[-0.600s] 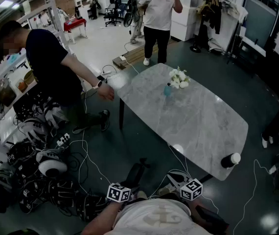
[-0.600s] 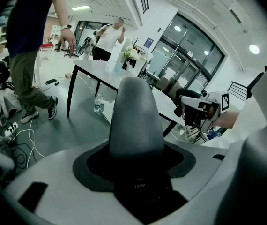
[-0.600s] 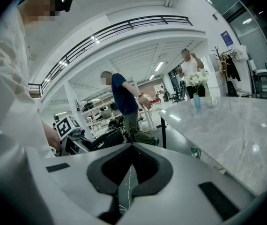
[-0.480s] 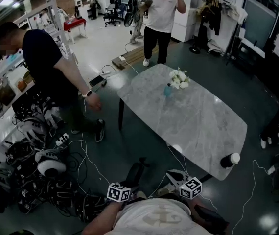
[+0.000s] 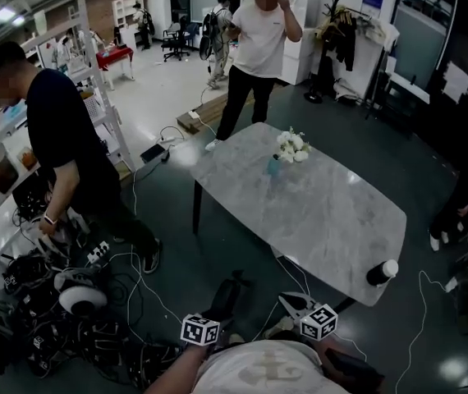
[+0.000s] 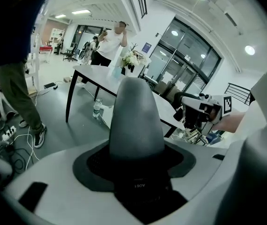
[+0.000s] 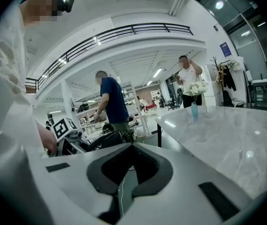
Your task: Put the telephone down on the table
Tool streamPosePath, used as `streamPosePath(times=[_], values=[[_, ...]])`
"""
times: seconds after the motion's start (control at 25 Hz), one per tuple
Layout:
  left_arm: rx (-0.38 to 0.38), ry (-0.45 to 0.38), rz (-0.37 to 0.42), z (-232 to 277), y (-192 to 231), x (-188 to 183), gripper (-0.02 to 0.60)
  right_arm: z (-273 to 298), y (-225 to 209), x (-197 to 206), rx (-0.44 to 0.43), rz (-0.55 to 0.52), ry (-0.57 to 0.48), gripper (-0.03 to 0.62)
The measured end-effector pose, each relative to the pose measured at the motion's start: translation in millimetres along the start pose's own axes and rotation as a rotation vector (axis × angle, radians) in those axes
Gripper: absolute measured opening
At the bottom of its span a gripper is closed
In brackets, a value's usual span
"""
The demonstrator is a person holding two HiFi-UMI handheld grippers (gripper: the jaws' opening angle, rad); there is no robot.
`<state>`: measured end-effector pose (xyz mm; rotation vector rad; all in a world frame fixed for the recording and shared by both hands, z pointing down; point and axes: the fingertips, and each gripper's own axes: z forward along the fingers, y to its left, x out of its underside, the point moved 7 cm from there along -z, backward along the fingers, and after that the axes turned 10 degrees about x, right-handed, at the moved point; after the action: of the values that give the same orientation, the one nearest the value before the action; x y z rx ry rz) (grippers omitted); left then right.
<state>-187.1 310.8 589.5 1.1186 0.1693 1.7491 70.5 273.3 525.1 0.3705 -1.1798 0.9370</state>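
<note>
Head view: we see the left gripper (image 5: 208, 322) pinching the dark telephone (image 5: 226, 292), held just short of the table's (image 5: 324, 212) near edge; our right gripper's (image 7: 124, 172) jaws are pressed together, empty.

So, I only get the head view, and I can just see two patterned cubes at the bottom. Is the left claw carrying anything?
Observer: Yes. The left gripper view shows a grey rounded thing, likely the telephone, clamped between the jaws of the left claw.
Operator: And the right one?
Observer: The right claw has nothing in it. Its jaw tips meet, and only a white cable shows through the gap behind them.
Operator: Anything under the table I can't see?
Observer: A clear bottle stands on the floor beneath the table.
</note>
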Motion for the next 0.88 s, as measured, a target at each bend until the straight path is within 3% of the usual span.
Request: streamPosePath(times=[0.48,0.88], values=[[-0.009,-0.016,-0.012,-10,5,3,0.279,4,7,-3,0.02,-0.028,0.041,0.015],[-0.041,-0.045,-0.051,-17,16,8,0.279,29,7,-11,-0.024,-0.044,0.057,0.015]])
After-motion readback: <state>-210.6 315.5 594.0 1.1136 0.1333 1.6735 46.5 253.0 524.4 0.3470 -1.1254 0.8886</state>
